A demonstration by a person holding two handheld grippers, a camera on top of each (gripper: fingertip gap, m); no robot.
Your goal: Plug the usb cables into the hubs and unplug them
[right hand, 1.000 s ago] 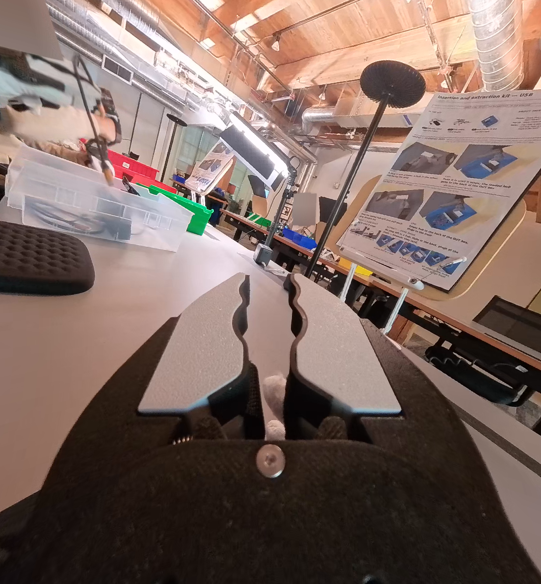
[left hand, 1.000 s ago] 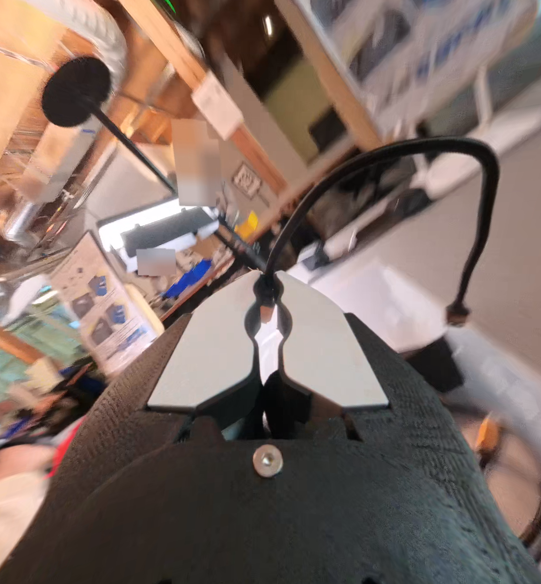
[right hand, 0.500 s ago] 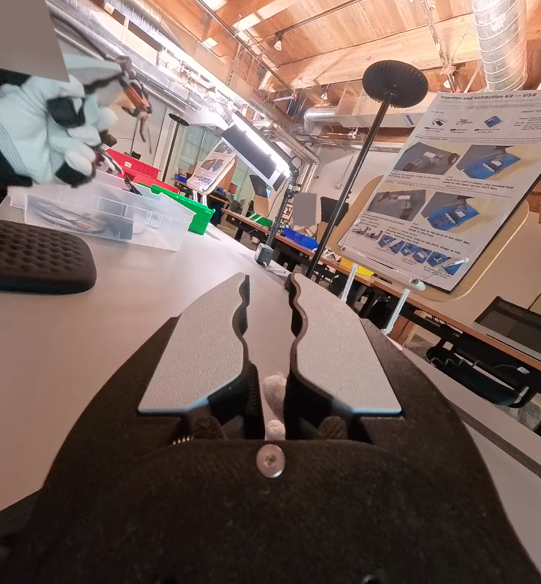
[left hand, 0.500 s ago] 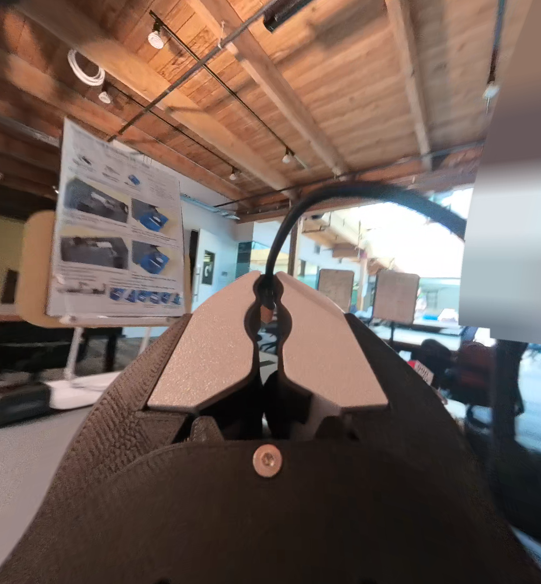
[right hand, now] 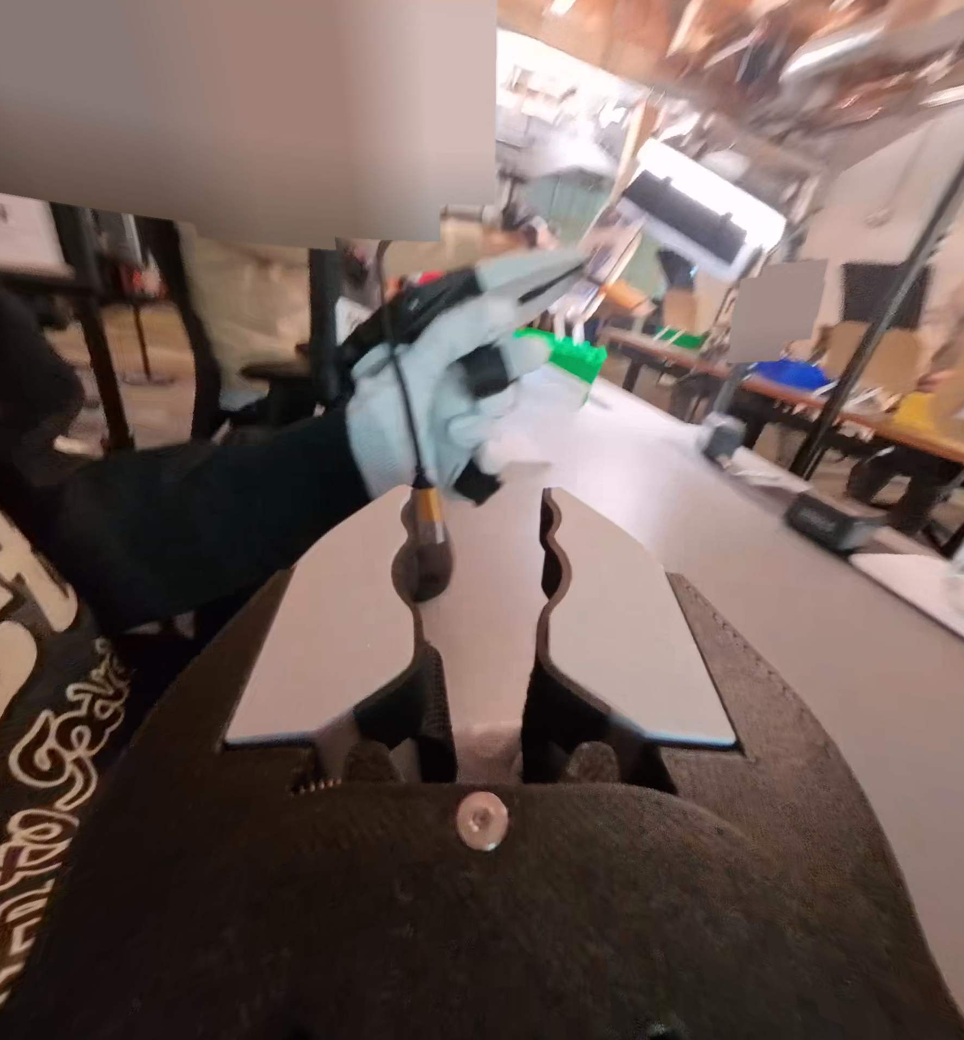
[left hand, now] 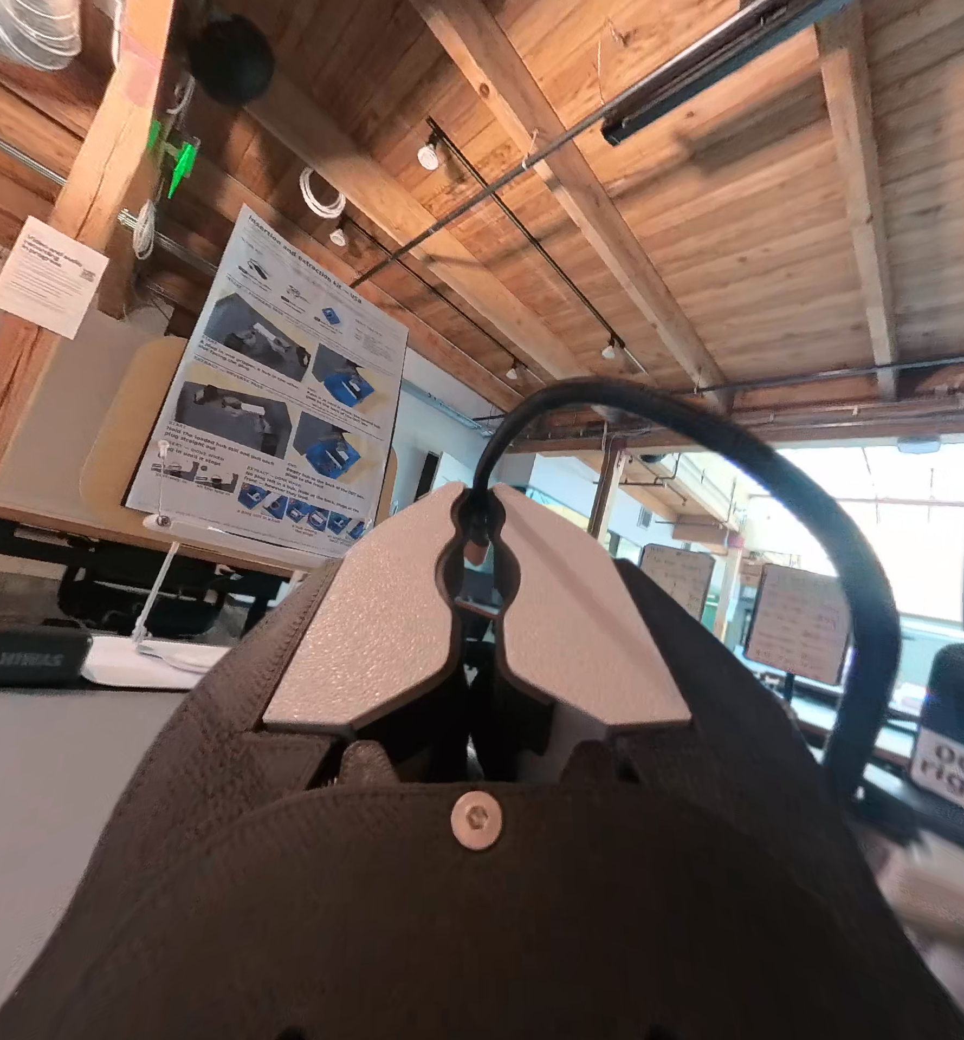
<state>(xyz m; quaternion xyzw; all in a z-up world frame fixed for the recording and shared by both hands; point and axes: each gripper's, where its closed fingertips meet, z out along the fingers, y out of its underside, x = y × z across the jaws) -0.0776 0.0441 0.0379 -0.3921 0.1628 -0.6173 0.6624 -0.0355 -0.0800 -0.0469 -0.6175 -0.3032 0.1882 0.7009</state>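
Left tool (left hand: pixel 478 498): closed at the tips on one end of a black usb cable (left hand: pixel 806 489). From the pinch the cable arches up and over to the right and drops out of sight at the lower right; a copper-coloured end piece shows in the notch just behind the tips. The tool is tilted upward, above the grey desk (left hand: pixel 46 788).

Right tool (right hand: pixel 474 506): open, jaws well apart, holding nothing. In its view the cable's free plug (right hand: pixel 430 520), with a gold band, hangs just in front of the left finger's tip; whether it touches that finger cannot be told. Above it a gloved hand (right hand: pixel 429 416) holds the left tool.

No hub can be identified in either view. An instruction sheet (left hand: pixel 277 388) stands on a holder at the far edge of the desk, with a dark case (left hand: pixel 23 655) beside its base.

Judgement: the plug is being offered to the open right tool for a hand-over or regrip.

Risks:
- The plug hangs free on a thin lead and is off-centre toward one finger; closing now could catch it askew or miss it.
- A skewed hold would misalign the plug at the port.
- The pinch sits at the very tips; a tug on the stiff loop may pull the cable out.
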